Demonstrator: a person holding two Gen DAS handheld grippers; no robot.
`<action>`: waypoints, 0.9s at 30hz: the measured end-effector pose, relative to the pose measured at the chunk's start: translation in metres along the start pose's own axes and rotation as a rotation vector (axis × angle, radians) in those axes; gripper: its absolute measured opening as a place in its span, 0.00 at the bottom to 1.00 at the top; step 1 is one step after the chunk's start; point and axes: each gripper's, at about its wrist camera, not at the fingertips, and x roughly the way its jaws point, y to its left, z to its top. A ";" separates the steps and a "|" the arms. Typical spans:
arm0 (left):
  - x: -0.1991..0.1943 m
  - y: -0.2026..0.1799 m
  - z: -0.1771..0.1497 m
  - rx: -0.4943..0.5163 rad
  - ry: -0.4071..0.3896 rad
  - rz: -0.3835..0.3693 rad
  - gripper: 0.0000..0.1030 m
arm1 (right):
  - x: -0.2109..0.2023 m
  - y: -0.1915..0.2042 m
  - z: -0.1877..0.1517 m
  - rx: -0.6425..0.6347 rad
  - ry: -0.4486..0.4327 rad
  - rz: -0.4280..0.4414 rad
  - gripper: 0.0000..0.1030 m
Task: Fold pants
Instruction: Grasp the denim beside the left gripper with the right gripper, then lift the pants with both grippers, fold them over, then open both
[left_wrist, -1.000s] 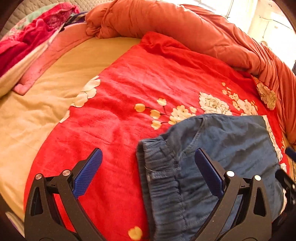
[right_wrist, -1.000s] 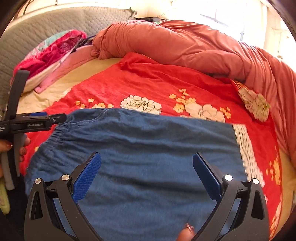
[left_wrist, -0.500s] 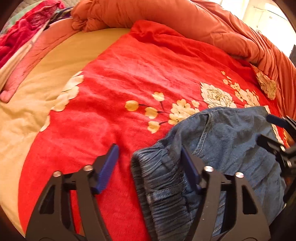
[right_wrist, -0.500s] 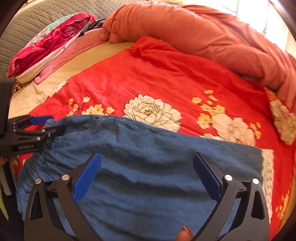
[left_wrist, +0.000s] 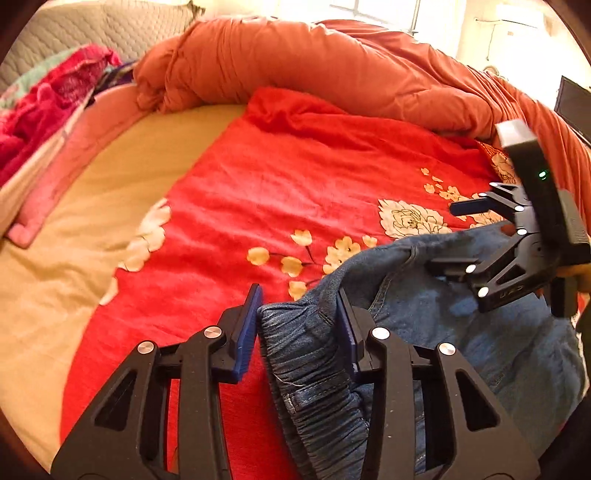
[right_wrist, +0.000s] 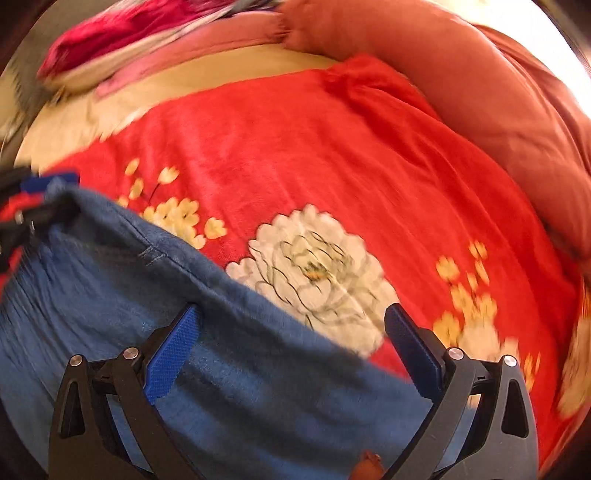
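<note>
Denim pants (left_wrist: 461, 332) lie at the lower right of the left wrist view, spread on a red flowered blanket (left_wrist: 295, 192) that covers the bed. We see the left gripper (left_wrist: 297, 325) with its jaws just drawn in narrow around the gathered elastic waistband (left_wrist: 306, 354); the right blue pad presses the bunched cloth, while the left pad stands just beside it, contact unclear. At the right edge of that view our right gripper (left_wrist: 454, 236) hovers over the pants' far edge, jaws wide. In the blurred right wrist view its fingers (right_wrist: 173, 347) straddle that denim edge without pressing it. An orange duvet (left_wrist: 332, 74) is heaped along the top of the frame, pink bedding (left_wrist: 40, 122) at upper left.
</note>
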 end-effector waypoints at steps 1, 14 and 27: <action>0.000 0.000 0.000 0.003 0.000 0.003 0.29 | 0.005 0.003 0.002 -0.040 0.005 0.017 0.93; 0.001 0.000 0.002 0.018 -0.013 0.016 0.29 | -0.006 0.032 -0.017 -0.058 -0.075 0.111 0.15; -0.040 -0.013 -0.002 0.081 -0.143 -0.033 0.29 | -0.098 0.040 -0.039 0.146 -0.258 0.007 0.07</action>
